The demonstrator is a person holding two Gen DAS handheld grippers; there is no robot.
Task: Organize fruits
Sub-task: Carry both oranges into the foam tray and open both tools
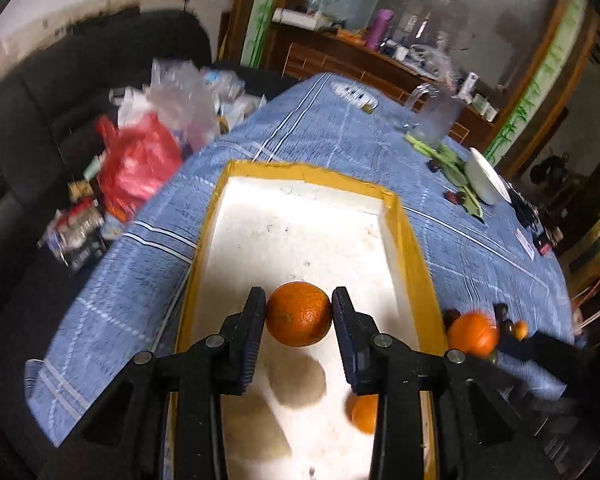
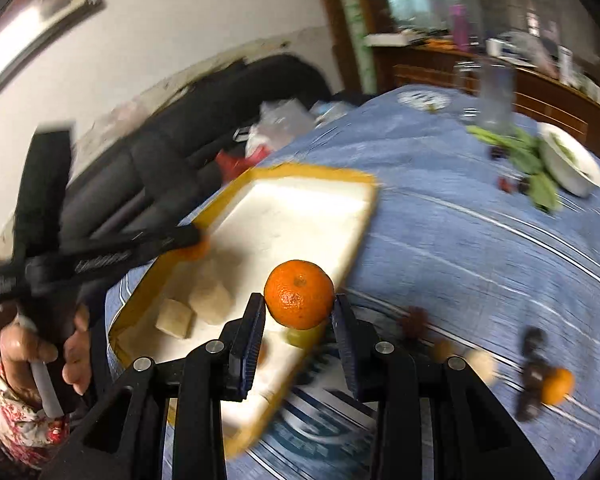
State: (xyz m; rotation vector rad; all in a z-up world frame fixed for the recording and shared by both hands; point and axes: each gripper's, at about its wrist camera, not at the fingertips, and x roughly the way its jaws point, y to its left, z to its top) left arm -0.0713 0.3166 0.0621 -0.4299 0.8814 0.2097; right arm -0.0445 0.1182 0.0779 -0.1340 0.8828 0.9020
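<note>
My left gripper [image 1: 299, 312] is shut on an orange [image 1: 299, 314] and holds it above the white foam box [image 1: 312, 172] with yellow taped rim; its shadow falls on the box floor. Another orange [image 1: 365, 414] lies in the box, partly hidden by my finger. My right gripper [image 2: 300, 312] is shut on a second orange [image 2: 299, 294], held over the box's right rim [image 2: 356, 236]. The right-held orange also shows in the left wrist view [image 1: 473, 334], blurred. The left gripper shows in the right wrist view [image 2: 100, 258], over the box. A small orange [image 2: 556, 386] and dark fruits [image 2: 534, 376] lie on the blue cloth.
The table carries a blue striped cloth [image 1: 340, 128]. At the back right stand a white bowl [image 2: 570, 160], green leaves [image 2: 528, 160] and a clear jug [image 2: 494, 92]. A black sofa [image 1: 40, 128] with plastic bags [image 1: 140, 168] is on the left.
</note>
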